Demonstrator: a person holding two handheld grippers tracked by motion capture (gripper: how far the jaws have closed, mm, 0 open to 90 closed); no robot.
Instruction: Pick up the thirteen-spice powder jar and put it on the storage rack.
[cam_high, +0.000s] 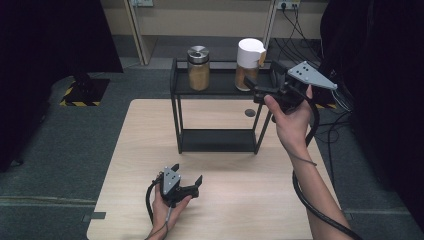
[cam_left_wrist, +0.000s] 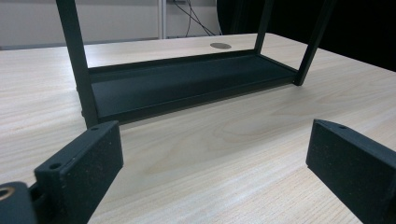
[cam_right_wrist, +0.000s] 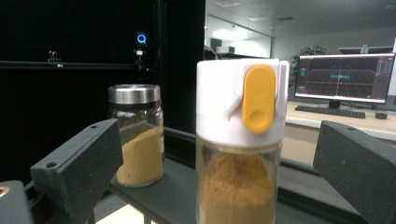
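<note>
Lining up right gripper (cam_high: 257, 89) on white-cap jar (cam_high: 248, 62), jaws wide, holding nothing. Risk: jaw clipping it, tipping off shelf (cam_high: 220, 85). Left gripper (cam_high: 187, 186) idling open, empty.

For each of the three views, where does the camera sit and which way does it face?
High view: above the person's side, facing the table; both forearms and tongs show.
Left gripper view: on the left tongs, low, facing the rack.
Right gripper view: on the right tongs, facing the white-capped jar.
Shared: high and left views show the rack.
</note>
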